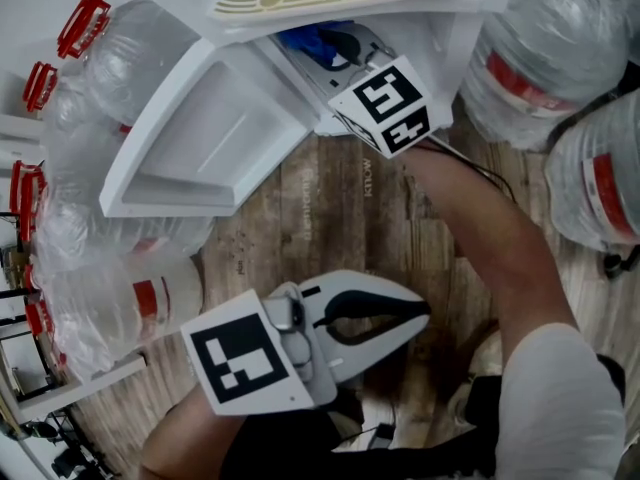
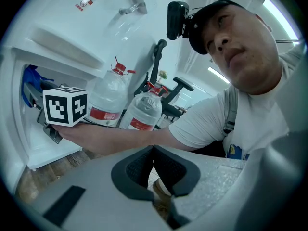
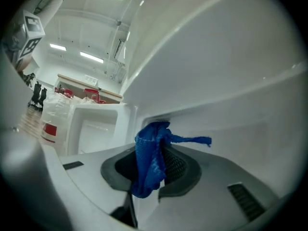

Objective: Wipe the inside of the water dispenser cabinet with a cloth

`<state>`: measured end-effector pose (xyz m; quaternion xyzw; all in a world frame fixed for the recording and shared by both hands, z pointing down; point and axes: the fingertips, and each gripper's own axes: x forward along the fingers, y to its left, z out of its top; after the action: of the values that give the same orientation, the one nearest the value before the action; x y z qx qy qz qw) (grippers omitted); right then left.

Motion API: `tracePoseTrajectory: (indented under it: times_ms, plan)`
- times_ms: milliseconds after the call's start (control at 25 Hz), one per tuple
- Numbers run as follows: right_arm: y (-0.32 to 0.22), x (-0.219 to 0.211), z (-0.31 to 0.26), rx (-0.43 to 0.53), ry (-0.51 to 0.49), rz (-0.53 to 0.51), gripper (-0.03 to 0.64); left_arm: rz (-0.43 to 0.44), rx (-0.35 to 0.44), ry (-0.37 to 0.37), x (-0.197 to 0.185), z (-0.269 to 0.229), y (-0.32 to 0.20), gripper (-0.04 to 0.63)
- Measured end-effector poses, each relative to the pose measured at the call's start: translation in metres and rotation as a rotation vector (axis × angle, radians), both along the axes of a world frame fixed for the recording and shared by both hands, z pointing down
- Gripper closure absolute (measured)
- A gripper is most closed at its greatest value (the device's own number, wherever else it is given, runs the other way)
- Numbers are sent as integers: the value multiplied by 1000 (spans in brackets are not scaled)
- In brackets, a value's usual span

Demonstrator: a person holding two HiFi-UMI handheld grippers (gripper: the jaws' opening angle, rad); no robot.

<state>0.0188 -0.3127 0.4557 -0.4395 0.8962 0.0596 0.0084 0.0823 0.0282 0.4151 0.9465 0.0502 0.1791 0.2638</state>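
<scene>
No legible text. Red labels on the water bottles (image 2: pixel 108 105) too blurred; print on the wooden floor (image 1: pixel 366 178) unreadable.

A white plastic cabinet door (image 1: pixel 215 133) stands open to the left and bars that side. Clear plastic water jugs with red caps (image 1: pixel 110 308) crowd beyond it, and bigger clear red-banded bottles (image 1: pixel 545 68) close off the right. Between them a strip of bare brown wooden floor (image 1: pixel 330 218) leads into the cabinet. There the right gripper (image 3: pixel 153 150), clamped on a blue knitted cloth (image 3: pixel 147 170), sits just beside the white inner wall (image 3: pixel 231 90).
</scene>
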Motion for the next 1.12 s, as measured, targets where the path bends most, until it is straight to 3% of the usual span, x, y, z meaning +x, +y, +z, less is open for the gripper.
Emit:
tracePoseTrajectory:
  times_ms: [160,280,400,560,920,1120]
  plan:
    - [13,0,-7,25,-30,-16,531,7,9,13,5,-1,1,592]
    - [13,14,-7,14,-95,50,531,-2,10,29,7,-5,0,592]
    - [2,47,5,-59,-149,265,531,-17,0,42,5,-11,-3,592]
    - [-16,98,20,-140,-152,570,532,-10,32,69,2,-22,-5,592]
    - [-44,163,30,-235,-150,976,535,-50,65,158,-32,-58,-15,592]
    - [-36,179,38,-273,-176,1095,535,-60,52,169,-48,-57,-13,592]
